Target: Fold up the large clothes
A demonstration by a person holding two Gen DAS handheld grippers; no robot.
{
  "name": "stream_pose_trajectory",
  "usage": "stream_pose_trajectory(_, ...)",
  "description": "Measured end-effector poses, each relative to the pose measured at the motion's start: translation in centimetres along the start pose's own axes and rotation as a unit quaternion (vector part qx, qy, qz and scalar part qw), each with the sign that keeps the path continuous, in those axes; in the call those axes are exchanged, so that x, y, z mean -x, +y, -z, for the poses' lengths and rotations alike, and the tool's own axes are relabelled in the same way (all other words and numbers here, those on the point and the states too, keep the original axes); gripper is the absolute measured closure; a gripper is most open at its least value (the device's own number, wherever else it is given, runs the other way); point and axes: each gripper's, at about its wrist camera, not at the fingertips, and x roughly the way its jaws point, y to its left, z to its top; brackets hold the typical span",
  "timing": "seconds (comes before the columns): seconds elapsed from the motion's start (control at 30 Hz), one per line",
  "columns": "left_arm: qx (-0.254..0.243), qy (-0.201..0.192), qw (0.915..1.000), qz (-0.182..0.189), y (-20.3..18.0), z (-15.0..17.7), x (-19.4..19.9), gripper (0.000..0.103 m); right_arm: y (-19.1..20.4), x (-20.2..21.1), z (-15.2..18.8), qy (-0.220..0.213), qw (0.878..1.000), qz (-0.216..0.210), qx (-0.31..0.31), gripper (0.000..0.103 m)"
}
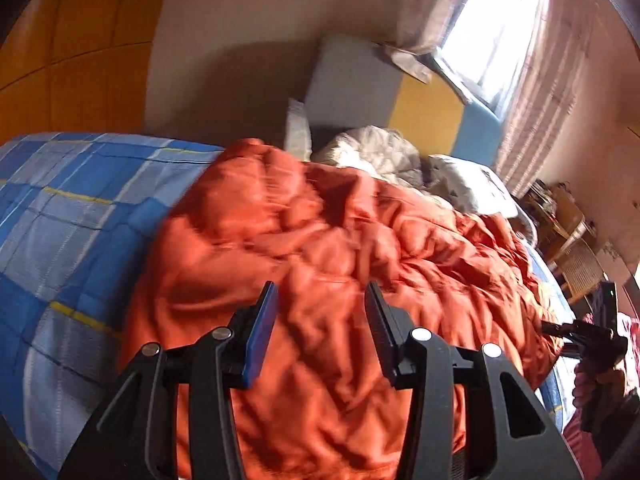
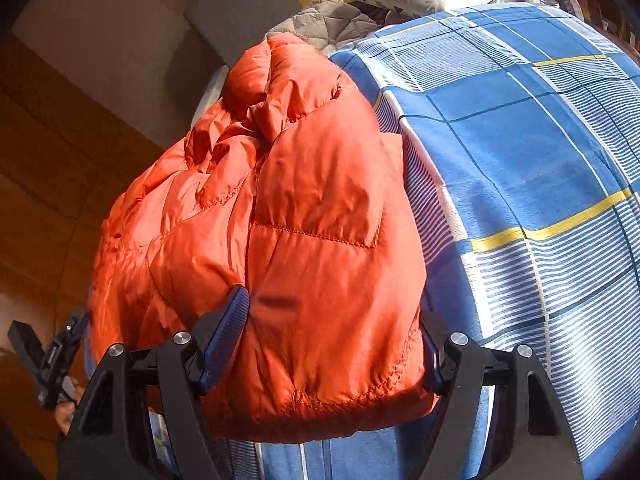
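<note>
A puffy orange down jacket (image 1: 312, 232) lies crumpled across the bed with the blue plaid sheet (image 1: 60, 208). My left gripper (image 1: 320, 312) hovers over the jacket's near part, open, with no fabric pinched between its fingers. In the right wrist view the jacket (image 2: 280, 200) lies bunched along the bed's left side, and its stitched end sits between the wide-spread fingers of my right gripper (image 2: 332, 336). The blue left pad (image 2: 228, 320) rests beside the fabric, and the jacket half hides the right pad. Each view shows the other gripper in a hand at the picture's edge.
The plaid sheet (image 2: 520, 140) stretches bare to the right of the jacket. A grey quilt (image 1: 376, 152) and white pillows (image 1: 472, 184) lie at the bed's head under a bright window (image 1: 492, 28). A wooden wardrobe (image 1: 80, 40) stands beyond the bed, and cluttered furniture (image 1: 568, 216) at the right.
</note>
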Motion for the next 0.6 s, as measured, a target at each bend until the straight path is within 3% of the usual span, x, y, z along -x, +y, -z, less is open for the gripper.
stream_pose_trajectory(0.23, -0.044, 0.048, 0.9978, 0.017, -4.4, 0.5, -4.2, 0.058, -0.4, -0.8, -0.9, 0.023, 0.999, -0.027, -0.014, 0.031)
stream_pose_trajectory(0.4, -0.041, 0.061, 0.9971, 0.017, -4.5, 0.5, -5.5, 0.058, 0.2, -0.1, -1.2, 0.021, 0.999, -0.037, 0.005, 0.066)
stream_pose_trajectory(0.47, -0.04, 0.065, 0.9969, 0.019, -4.4, 0.7, -5.7, 0.058, 0.5, 0.3, -1.5, 0.02, 0.999, -0.049, 0.009, 0.067)
stream_pose_trajectory(0.53, -0.039, 0.066, 0.9969, 0.02, -4.4, 1.1, -5.8, 0.058, 0.4, -0.2, -1.7, 0.029, 0.999, -0.043, 0.002, 0.057)
stream_pose_trajectory(0.6, -0.037, 0.066, 0.9969, 0.023, -4.3, 1.4, -5.7, 0.057, -0.2, -0.8, -1.9, 0.034, 0.999, -0.04, -0.007, 0.041)
